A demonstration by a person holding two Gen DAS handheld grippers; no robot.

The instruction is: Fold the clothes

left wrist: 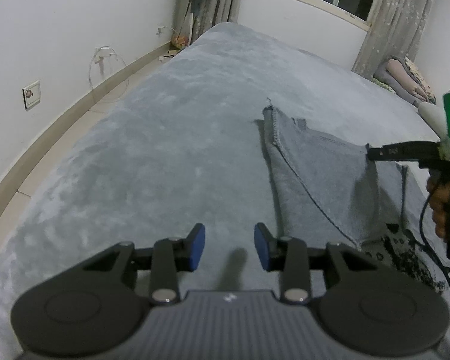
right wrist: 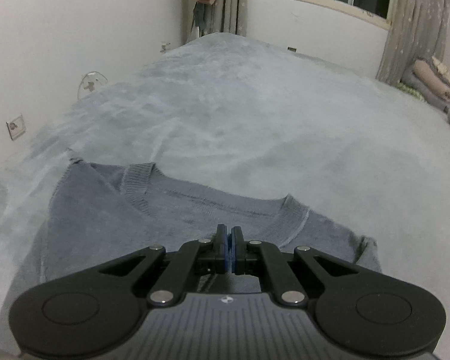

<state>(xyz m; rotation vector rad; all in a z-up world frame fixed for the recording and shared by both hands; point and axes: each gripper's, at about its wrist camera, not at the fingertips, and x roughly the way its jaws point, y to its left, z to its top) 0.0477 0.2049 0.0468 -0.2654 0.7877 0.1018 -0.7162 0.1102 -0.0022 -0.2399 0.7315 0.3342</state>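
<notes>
A grey-blue sweater (right wrist: pixel 177 216) lies on a wide grey bed (right wrist: pixel 255 114), spread at the near side in the right wrist view, neckline toward the far end. The right gripper (right wrist: pixel 228 237) has its blue pads pressed together over the sweater; in the left wrist view its tip (left wrist: pixel 375 153) is clamped on a raised fold of the cloth (left wrist: pixel 321 162). The left gripper (left wrist: pixel 229 244) hovers above bare bedding just left of the sweater, fingers apart and holding nothing. A hand (left wrist: pixel 441 207) grips the right tool, cut off by the frame edge. Folded bedding (left wrist: pixel 405 81) is stacked at the far right beside a curtain (left wrist: pixel 387 21). A wall socket (left wrist: pixel 31 94) sits on the left wall. The dark print (left wrist: pixel 405 255) on the sweater is too blurred to read.
</notes>
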